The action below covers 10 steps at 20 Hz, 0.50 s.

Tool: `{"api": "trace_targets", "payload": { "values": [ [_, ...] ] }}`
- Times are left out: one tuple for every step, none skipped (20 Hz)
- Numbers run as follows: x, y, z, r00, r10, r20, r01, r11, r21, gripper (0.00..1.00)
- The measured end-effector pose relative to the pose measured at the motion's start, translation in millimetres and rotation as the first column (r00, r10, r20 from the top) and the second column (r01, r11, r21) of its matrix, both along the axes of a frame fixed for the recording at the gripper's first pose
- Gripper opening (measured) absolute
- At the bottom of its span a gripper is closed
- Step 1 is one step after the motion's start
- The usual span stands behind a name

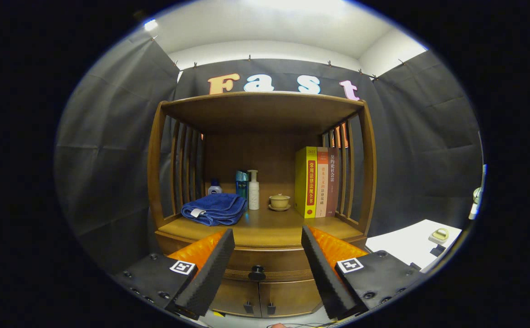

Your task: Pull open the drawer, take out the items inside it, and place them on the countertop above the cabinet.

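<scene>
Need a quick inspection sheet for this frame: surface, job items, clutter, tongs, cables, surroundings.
Surface: wooden countertop of the cabinet, bare along its front edge.
Job's things: drawer shut, dark round knob between the fingers and just ahead of them; contents hidden.
Clutter: blue towel, small bottle, teal bottle, white pump bottle, lidded cup on a saucer, three upright books.
Tongs: tongs open, holding nothing, aimed at the knob.
Cables: thin wires on the floor below the cabinet doors.
Surroundings: black cloth wall; white side table with a small object.
</scene>
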State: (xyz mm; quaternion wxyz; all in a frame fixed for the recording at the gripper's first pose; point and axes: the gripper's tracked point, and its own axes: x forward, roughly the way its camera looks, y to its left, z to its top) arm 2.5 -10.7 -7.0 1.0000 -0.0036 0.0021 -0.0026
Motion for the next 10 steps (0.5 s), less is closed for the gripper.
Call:
{"api": "trace_targets", "payload": {
  "values": [
    [0,1,0,1.000,0.002,0.000,-0.002,1.000,0.000,0.97],
    [1,1,-1,1.000,-0.001,-0.001,0.001,1.000,-0.001,0.97],
    [2,0,-2,1.000,-0.003,-0.004,0.003,1.000,-0.002,0.97],
    [5,2,-6,1.000,0.002,-0.011,-0.002,1.000,-0.001,0.97],
    [9,3,-11,1.000,0.002,-0.022,-0.002,1.000,0.000,0.97],
    [12,4,-18,0.999,0.006,-0.035,-0.006,1.000,0.001,0.97],
    [15,4,-26,0.999,0.006,-0.048,-0.006,1.000,0.003,0.97],
    [20,5,-34,0.998,0.008,-0.058,-0.008,1.000,0.008,0.97],
    [25,8,-45,0.997,0.017,-0.070,-0.016,1.000,0.011,0.97],
    [31,8,-58,0.995,0.015,-0.094,-0.014,1.000,0.008,0.97]
  ]
}}
